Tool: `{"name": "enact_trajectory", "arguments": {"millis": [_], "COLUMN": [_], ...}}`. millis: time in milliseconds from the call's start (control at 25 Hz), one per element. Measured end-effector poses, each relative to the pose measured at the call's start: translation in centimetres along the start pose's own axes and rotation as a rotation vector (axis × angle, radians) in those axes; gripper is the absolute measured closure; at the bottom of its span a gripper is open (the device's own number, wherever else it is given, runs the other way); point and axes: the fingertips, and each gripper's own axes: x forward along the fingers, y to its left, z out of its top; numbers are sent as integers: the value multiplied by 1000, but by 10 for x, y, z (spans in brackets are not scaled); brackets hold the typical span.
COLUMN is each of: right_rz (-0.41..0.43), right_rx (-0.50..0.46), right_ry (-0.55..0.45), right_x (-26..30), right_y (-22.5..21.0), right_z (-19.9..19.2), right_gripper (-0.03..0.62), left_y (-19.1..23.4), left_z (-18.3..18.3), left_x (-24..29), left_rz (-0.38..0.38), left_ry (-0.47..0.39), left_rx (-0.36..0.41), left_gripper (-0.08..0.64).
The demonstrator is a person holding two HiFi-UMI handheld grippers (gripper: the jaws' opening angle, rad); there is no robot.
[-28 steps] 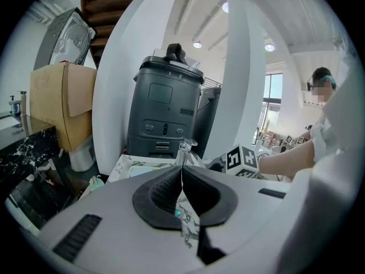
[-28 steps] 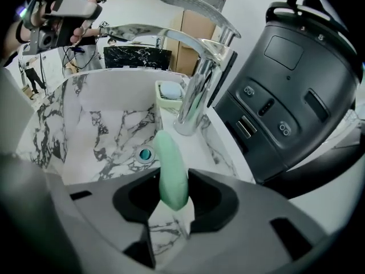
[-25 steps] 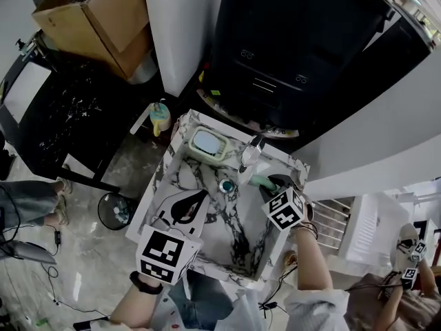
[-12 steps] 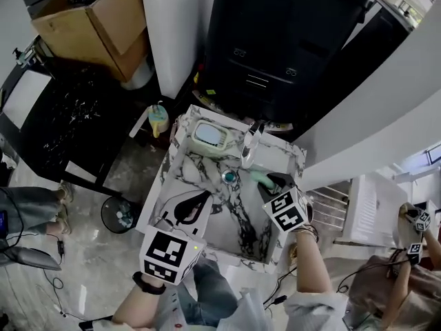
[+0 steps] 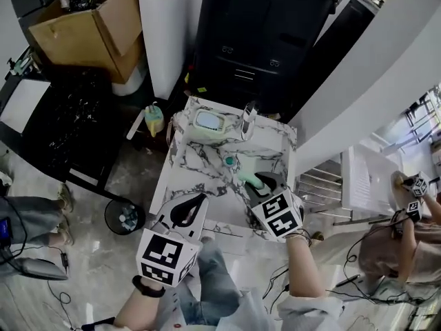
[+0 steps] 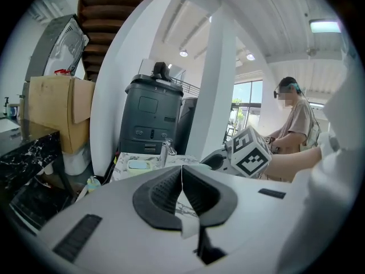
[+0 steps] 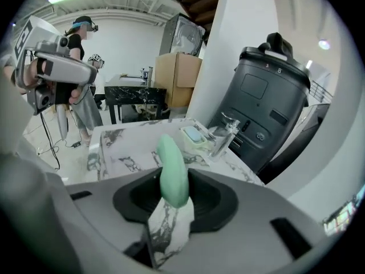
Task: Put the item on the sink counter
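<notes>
Tall and dark, a machine stood behind the marbled sink counter. The left gripper hung at the counter's near edge, jaws shut together on nothing. The right gripper, jaws partly apart, clamped a pale green elongated item above the counter, beside the drain.

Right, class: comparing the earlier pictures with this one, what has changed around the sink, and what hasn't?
Both grippers have drawn back toward the person. The right gripper, shut on the green item, was level with the drain and is now nearer the front edge of the sink counter. The left gripper, shut and empty, has also retreated. Nothing was grasped or released. The tap and pale green tray are unchanged.
</notes>
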Motion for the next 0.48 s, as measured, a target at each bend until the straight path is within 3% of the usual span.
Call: {"name": "enact_trajectory", "arguments": {"millis": [480], "right_rz": [-8], "right_rx": [118], "right_ry": [-195], "right_x": [-85], "right_y": [116], "right_z": [31], "right_gripper": [459], "left_y": [-39], "left_z": [-32], "left_x": [-99], "left_rz": [-17], "left_ry": [-22], "left_rx": [39], "left_gripper": [542]}}
